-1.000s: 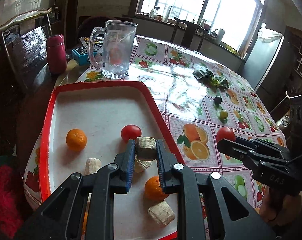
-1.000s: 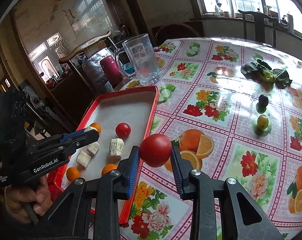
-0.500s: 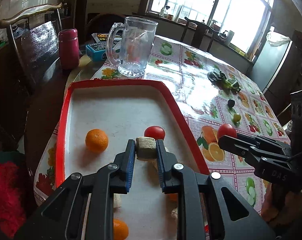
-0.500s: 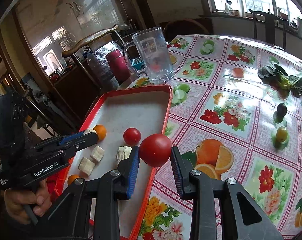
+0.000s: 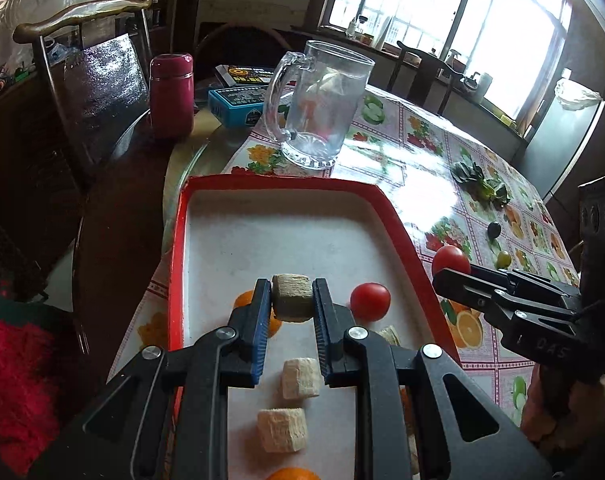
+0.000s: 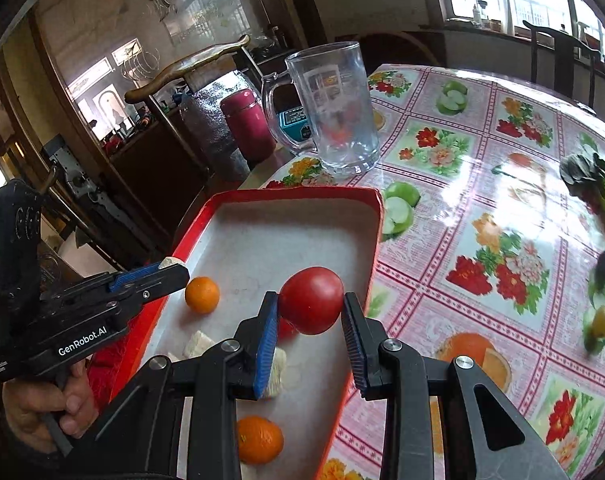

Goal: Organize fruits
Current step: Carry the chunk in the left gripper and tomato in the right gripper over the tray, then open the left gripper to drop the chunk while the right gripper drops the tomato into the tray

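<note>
Both claws have carried on up the tray (image 5: 394, 216): left claw (image 5: 292, 300) pinching a banana chunk (image 5: 292, 296), right claw (image 6: 310, 316) pinching a tomato (image 6: 311, 300), now over the tray, ready to drop.

The table (image 6: 482, 128), under a fruit-print cloth, bears a red tray (image 6: 376, 240), glass mug (image 6: 334, 108), leafy greens (image 6: 590, 184) and perhaps two olives (image 6: 602, 292).

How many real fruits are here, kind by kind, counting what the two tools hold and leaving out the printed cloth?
Tomatoes: 2
Oranges: 3
Banana pieces: 4
Small round fruits: 2
Total: 11
</note>
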Available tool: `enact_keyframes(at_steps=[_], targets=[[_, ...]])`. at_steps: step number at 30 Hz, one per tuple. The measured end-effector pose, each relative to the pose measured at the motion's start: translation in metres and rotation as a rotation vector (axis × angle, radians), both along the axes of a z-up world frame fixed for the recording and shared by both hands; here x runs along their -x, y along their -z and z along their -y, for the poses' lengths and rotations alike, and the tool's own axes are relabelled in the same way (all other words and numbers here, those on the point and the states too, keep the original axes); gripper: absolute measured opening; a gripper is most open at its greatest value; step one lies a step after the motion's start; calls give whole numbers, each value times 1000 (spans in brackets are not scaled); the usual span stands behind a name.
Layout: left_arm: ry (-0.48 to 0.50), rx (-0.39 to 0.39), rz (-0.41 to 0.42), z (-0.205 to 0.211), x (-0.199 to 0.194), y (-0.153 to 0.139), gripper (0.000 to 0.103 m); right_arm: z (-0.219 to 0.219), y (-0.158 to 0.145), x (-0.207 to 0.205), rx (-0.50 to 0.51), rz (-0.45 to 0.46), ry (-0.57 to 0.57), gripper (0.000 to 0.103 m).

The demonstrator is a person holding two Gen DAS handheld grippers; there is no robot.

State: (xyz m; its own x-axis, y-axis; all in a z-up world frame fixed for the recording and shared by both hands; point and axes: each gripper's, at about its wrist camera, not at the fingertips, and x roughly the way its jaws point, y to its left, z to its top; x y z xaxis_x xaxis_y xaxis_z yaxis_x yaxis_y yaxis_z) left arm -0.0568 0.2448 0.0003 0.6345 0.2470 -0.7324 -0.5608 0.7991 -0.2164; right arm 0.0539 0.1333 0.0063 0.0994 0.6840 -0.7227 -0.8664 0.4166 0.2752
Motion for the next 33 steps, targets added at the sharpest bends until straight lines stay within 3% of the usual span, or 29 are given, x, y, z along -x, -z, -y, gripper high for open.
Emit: enact_keyframes(at_steps=[12,22,25,28,30,33], targets=[[-32,25,-59,-45,-32,15,18,-55,27,-17,87,-2,-28,32],[-30,69,-142,-55,-46,37,18,-74,44,-17,152,15,-61,33],[-40,83,-160,-55,-47,43,18,-73,44,-15,145,11,-65,40],[-53,89,-159,-55,-43,41,26,-68,40,-16,129,9,-52,48],[-60,84,-154,-53,-39,39,38,-62,37,-16,113,3,-47,48],[-64,68,-152,-50,-34,35,38,-51,31,-18,87,-17,-34,48]])
